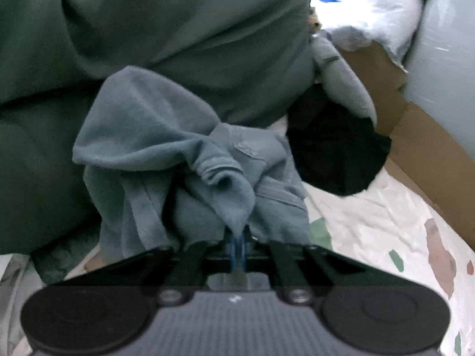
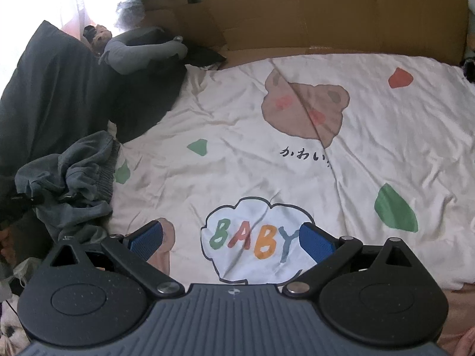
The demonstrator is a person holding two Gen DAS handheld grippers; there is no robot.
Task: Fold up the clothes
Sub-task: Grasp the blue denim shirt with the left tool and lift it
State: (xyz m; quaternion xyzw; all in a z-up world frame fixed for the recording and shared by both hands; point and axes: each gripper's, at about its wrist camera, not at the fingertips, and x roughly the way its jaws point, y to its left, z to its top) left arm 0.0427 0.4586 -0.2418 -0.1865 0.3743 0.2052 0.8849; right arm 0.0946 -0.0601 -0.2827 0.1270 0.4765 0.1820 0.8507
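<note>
A crumpled blue-grey garment [image 1: 166,148] hangs bunched right in front of the left wrist camera. My left gripper [image 1: 237,240] is shut on a fold of it, the blue pads pinching the cloth. In the right wrist view the same garment [image 2: 74,178] lies in a heap at the left edge of the bed, with a ribbed waistband showing. My right gripper [image 2: 230,241] is open, its blue pads [image 2: 314,244] wide apart above the printed sheet [image 2: 371,148], holding nothing.
A large dark green quilt [image 1: 148,29] fills the left. A black garment [image 1: 338,154] and a grey stuffed toy [image 2: 142,50] lie by the cardboard wall [image 2: 341,17] at the bed's far edge. White bedding [image 1: 371,6] sits beyond.
</note>
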